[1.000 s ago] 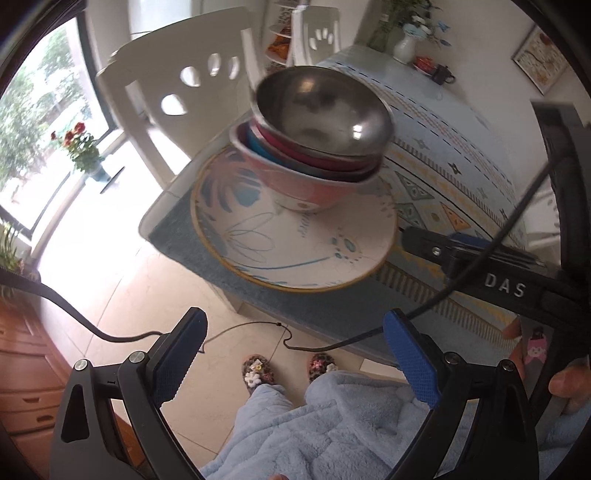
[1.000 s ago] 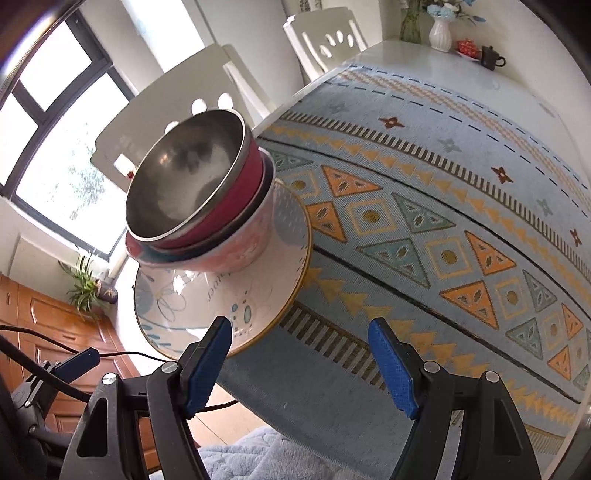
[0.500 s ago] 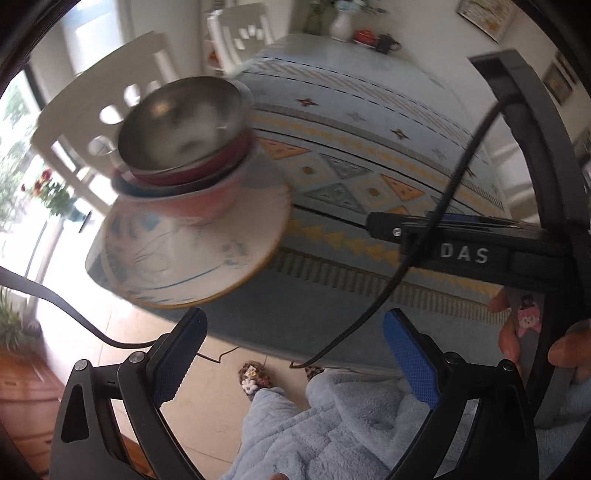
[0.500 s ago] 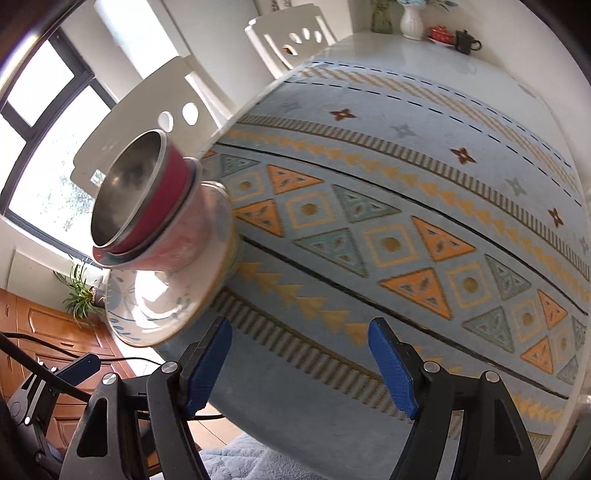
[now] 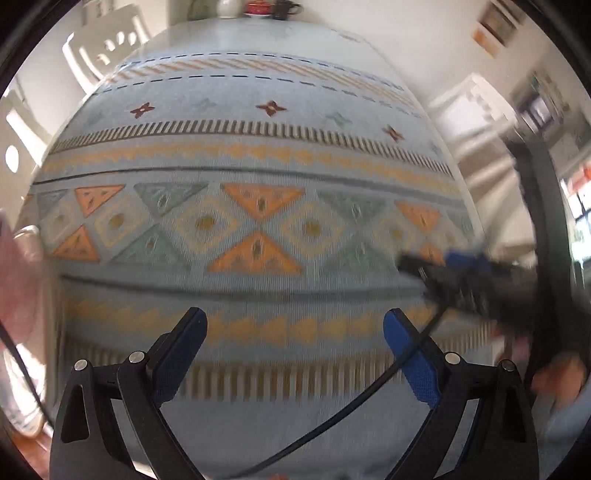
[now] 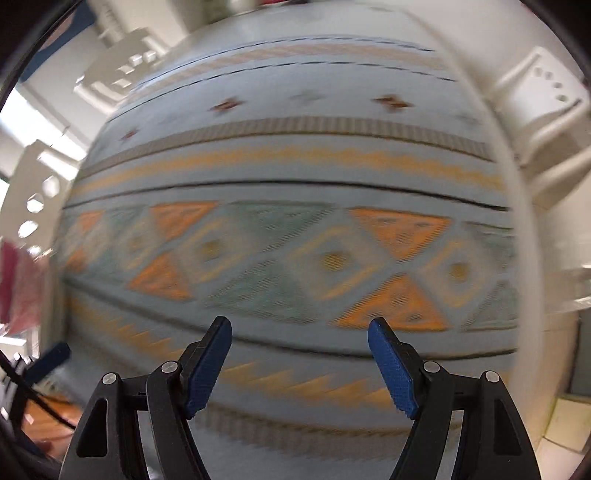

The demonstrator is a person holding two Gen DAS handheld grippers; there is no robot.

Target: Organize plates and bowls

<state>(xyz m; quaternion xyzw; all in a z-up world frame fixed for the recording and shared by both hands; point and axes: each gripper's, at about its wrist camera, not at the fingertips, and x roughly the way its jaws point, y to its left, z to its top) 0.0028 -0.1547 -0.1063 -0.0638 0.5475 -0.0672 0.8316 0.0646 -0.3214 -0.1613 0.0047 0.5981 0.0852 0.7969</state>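
Pointing steeply down at the table, both grippers empty; left gripper (image 5: 293, 334) has its blue pads (image 5: 413, 362) spread wide with only cloth (image 5: 258, 184) showing between them, right gripper (image 6: 299, 345) likewise spread, pads (image 6: 207, 365) apart, nothing pinched. Both views are smeared with motion blur, the right one worse. Cloth is pale blue with orange and teal triangles, cream diamonds, a striped band and small red crosses, and it fills most of both frames. Bowl stack (image 5: 16, 288) is only a pink smear at the far left edge of the left view, with a pale plate rim (image 5: 22, 421) below it near the table corner; can't tell the number of bowls or how they sit. In the right view the same stack (image 6: 16, 284) is a red-pink blur at the left edge, well apart from the pads. Right gripper also shows in the left view as a dark blurred body with a blue tip (image 5: 465, 273) over the right side of the cloth, with a hand (image 5: 557, 373) blurred below it. A black cable (image 5: 351, 402) crosses in front of the left gripper's right finger. White chairs (image 5: 107, 44) stand around the table; a vase (image 5: 229, 7) and small red pot (image 5: 258, 7) sit at the far end. Wood floor (image 6: 48, 424) shows bottom left in the right view
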